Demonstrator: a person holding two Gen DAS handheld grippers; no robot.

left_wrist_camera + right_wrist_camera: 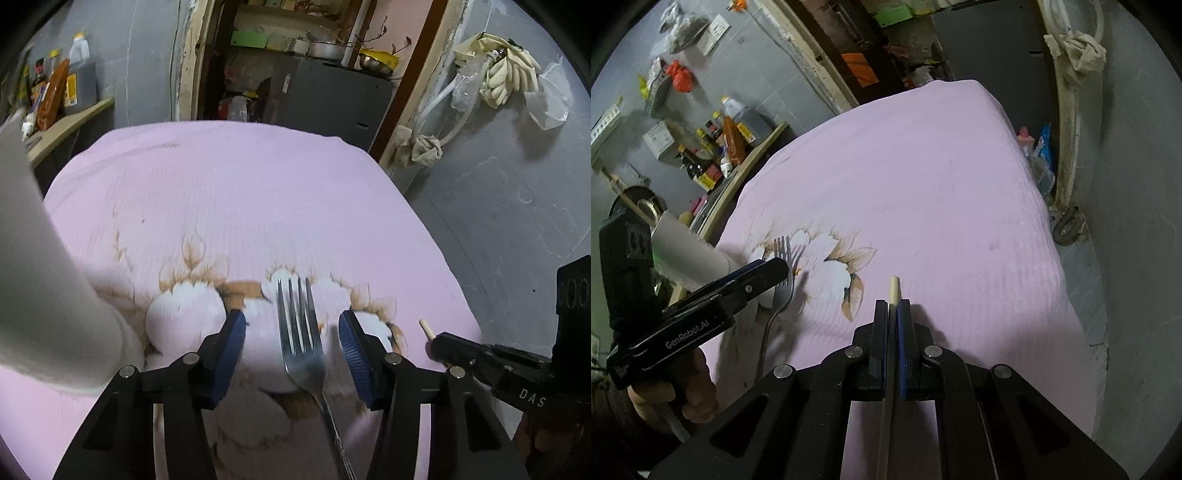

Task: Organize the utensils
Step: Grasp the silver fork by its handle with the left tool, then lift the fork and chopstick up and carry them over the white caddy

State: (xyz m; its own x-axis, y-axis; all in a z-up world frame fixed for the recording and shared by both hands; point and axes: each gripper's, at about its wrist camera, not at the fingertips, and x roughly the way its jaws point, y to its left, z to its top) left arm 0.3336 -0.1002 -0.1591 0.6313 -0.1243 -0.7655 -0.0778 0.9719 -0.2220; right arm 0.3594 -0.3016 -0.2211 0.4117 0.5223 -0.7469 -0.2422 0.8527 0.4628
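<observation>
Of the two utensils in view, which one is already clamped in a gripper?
The wooden chopstick: the right gripper is shut on it. The fork lies on the pink cloth between the left gripper pads, which do not touch it.

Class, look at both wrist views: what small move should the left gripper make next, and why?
Probably close the left gripper on the fork. The fork lies on the pink cloth between its blue pads, which stand apart and do not touch it. The right gripper is already shut on a wooden chopstick, so the fork seems to be the utensil left to grasp.
</observation>
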